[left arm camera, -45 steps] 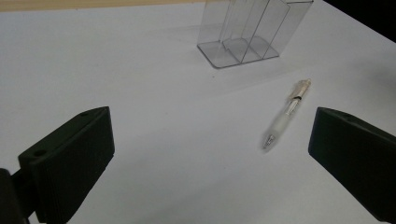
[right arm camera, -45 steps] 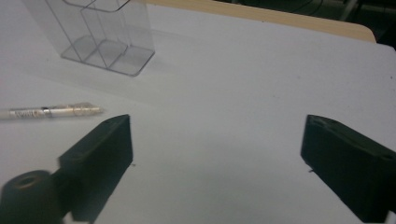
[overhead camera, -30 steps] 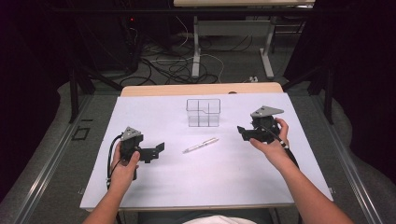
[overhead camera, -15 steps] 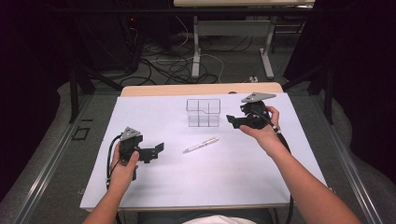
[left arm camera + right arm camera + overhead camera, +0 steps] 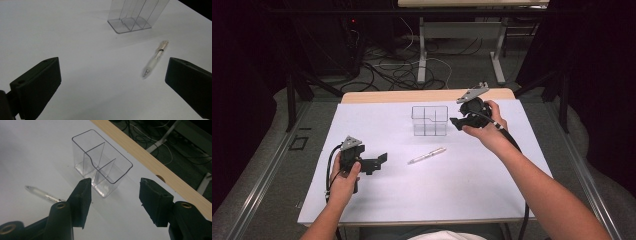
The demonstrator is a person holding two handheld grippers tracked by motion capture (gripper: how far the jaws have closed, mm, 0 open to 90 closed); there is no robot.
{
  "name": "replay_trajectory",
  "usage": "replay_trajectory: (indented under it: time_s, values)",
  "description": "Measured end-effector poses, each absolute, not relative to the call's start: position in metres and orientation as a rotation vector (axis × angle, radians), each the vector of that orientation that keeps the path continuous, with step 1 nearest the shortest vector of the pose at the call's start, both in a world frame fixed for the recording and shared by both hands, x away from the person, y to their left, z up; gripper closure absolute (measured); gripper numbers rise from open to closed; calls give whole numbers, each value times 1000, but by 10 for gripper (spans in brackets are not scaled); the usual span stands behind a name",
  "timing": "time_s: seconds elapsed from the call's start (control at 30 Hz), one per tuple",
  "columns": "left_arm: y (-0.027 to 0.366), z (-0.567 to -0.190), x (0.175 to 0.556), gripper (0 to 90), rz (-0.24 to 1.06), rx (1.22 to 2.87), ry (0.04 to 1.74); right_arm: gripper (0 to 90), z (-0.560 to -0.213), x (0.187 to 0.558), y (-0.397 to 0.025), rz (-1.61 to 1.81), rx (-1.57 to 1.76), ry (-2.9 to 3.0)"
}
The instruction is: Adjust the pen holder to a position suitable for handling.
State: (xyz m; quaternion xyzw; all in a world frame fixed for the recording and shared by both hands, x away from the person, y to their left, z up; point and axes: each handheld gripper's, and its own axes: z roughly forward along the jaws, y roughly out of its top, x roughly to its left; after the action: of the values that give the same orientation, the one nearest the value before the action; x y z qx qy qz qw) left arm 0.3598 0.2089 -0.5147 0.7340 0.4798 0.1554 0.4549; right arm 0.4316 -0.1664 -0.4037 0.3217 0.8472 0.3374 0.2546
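A clear plastic organizer (image 5: 430, 120) with several compartments stands upright near the table's far edge; it also appears as the organizer (image 5: 101, 175) and the organizer (image 5: 135, 15). A translucent pen (image 5: 427, 155) lies flat on the white table in front of it, seen too as the pen (image 5: 155, 58) and the pen (image 5: 42, 193). My right gripper (image 5: 457, 122) hovers just right of the organizer, open and empty, its jaws pointing at the organizer's near end. My left gripper (image 5: 382, 161) rests low at the left, open wide, aimed toward the pen.
The white table surface (image 5: 462, 190) has bare room in front and at both sides. A wooden strip (image 5: 402, 95) runs along the far edge. Beyond it, cables (image 5: 397, 70) and desk legs stand on the floor.
My right gripper has moved left and away from me, closing in on the organizer's right side. The left gripper, pen and organizer have stayed put.
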Motion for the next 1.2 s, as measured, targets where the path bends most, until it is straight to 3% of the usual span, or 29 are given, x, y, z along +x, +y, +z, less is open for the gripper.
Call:
replay_trajectory:
  time_s: [0.27, 0.97, 1.2]
  values:
    - [208, -515, 360, 5, 378, 1815, 1185, 408, -394, 441, -146, 852, 738, 2406]
    - [207, -516, 360, 6, 361, 1828, 1178, 583, -394, 464, -104, 729, 394, 2535]
    - [207, -516, 361, 6, 361, 1828, 1178, 626, -412, 474, -86, 631, 216, 2560]
